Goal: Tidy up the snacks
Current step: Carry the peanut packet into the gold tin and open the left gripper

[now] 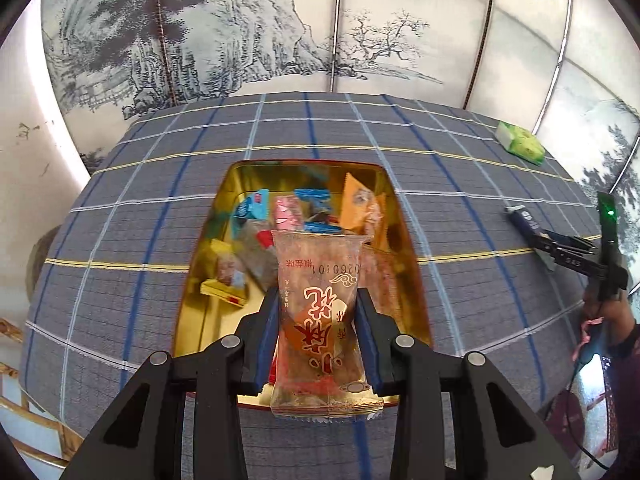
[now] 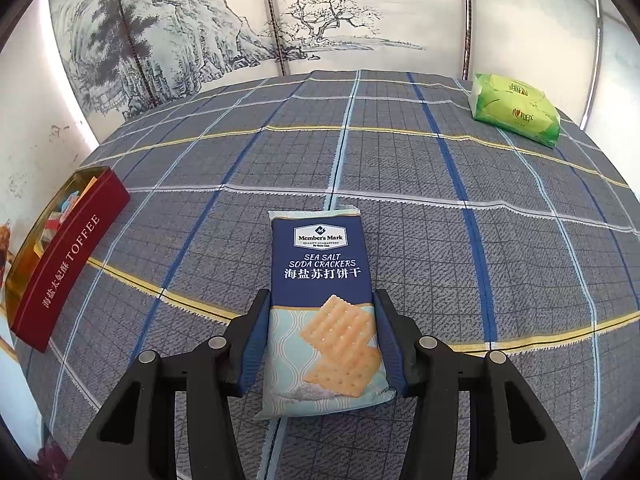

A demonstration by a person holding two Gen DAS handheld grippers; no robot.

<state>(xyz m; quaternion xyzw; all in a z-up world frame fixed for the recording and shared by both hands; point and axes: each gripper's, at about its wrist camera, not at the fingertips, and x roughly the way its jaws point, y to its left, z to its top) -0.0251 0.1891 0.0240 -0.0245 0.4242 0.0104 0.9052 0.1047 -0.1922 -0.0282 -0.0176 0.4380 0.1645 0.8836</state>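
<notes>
Blue pads of the left gripper (image 1: 318,336) are seen pressed against both sides of a clear snack packet (image 1: 320,320) printed with red characters, so the jaws are clamped on it. The packet is held upright between the fingers, above the near end of an open tin (image 1: 404,216) with a gold interior. Just beyond the packet's top edge, several wrapped snacks are seen lying in the tin: a yellow one (image 1: 224,292) to the left, a pink one (image 1: 289,212) and a blue one (image 1: 253,210) farther on, and an orange one (image 1: 358,208) to the right. The right gripper (image 2: 320,344) is closed on a navy pack of sea salt soda crackers (image 2: 322,280), gripped at its lower half by both pads, its far end lying out over the checked tablecloth (image 2: 480,220). Well to the left of this gripper the same tin is seen from outside, with a red wall marked TOFFEE. Far ahead and to the right, a green pack (image 2: 516,108) is seen near the cloth's far edge, and behind it a painted landscape screen (image 2: 200,32) is visible.
</notes>
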